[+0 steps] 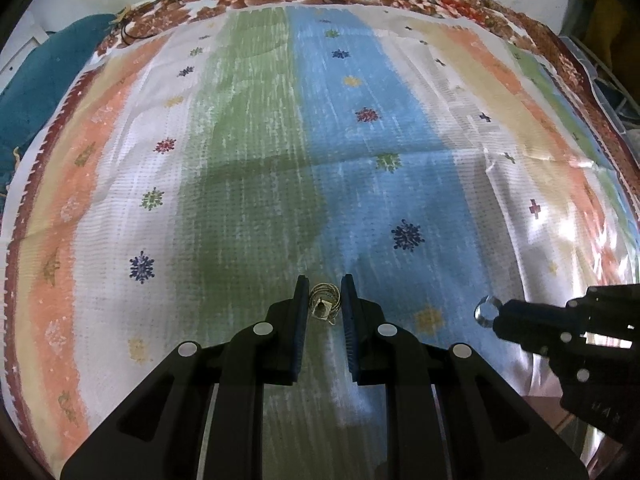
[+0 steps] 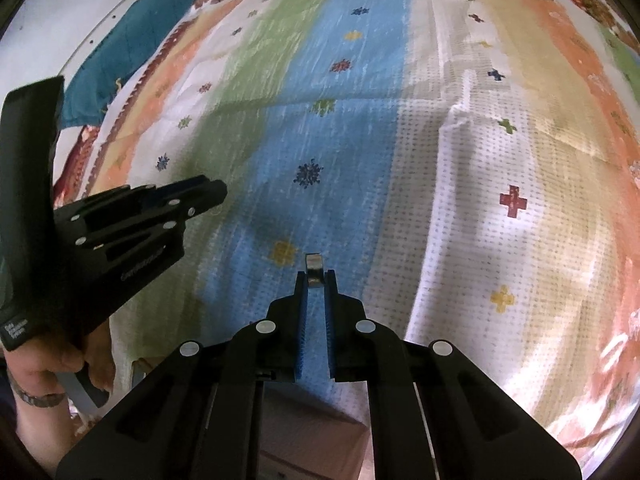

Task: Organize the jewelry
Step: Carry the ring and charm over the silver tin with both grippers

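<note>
**Kid:** What does the left gripper [image 1: 324, 304] hold?

**Helper:** A small gold piece [image 1: 325, 303], maybe an earring, made of thin wire loops with a tiny dangling bit. It sits right between the blue fingertips, which are pulled in close and seem to pinch it.

**Kid:** And the right gripper [image 2: 315, 280]?

**Helper:** Its fingers are squeezed tight on a shiny silver ring [image 2: 313, 269]. The ring stands on edge and pokes out past the tips toward 12 o'clock.

**Kid:** Where are they on the cloth?

**Helper:** Both are near the bottom of the striped cloth [image 1: 256, 140]. From the left gripper, the ring is at 3 o'clock, close by. The cloth looks soft, bumpy and wrinkled.

**Kid:** What next?

**Helper:** I think each piece needs a spot to lie in.
</note>
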The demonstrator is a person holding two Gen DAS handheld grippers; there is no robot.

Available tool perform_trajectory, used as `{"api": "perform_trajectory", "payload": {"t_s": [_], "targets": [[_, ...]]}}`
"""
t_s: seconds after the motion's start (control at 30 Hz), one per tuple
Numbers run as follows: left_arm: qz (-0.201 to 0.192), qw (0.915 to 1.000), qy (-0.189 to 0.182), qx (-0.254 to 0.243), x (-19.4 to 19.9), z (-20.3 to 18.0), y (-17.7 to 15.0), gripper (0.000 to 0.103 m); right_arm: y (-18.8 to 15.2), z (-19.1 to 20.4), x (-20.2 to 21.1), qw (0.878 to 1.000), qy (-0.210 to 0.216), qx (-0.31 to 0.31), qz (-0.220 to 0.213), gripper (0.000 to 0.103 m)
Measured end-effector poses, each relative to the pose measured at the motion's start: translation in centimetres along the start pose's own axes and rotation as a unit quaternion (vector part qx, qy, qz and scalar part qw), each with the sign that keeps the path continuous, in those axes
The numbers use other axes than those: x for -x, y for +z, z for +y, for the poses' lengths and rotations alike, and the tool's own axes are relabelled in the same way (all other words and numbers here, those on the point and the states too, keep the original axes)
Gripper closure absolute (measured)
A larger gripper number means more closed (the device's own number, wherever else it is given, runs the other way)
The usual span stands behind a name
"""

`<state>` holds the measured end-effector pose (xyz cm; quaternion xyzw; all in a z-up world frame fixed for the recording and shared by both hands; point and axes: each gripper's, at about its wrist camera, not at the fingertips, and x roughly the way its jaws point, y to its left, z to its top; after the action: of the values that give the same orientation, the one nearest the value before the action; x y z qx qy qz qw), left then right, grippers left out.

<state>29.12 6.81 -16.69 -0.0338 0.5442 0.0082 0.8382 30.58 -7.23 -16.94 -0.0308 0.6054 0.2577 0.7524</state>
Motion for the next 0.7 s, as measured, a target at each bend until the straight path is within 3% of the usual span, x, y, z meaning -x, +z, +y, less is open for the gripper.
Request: {"api": "perform_trajectory", "payload": {"t_s": [0.23, 0.7], "targets": [[-0.011, 0.9999, 0.001, -0.005, 1.7, -0.2, -0.2, 0.087, -0.6, 0.5, 1.2, 1.0, -0.008, 0.008, -0.009, 0.094], [-0.05, 0.9983, 0.017, -0.024, 7.7, -2.1, -0.4, 0.087, -2.7, 0.8, 4.8, 0.999, 0.016, -0.007, -0.036, 0.094]]}}
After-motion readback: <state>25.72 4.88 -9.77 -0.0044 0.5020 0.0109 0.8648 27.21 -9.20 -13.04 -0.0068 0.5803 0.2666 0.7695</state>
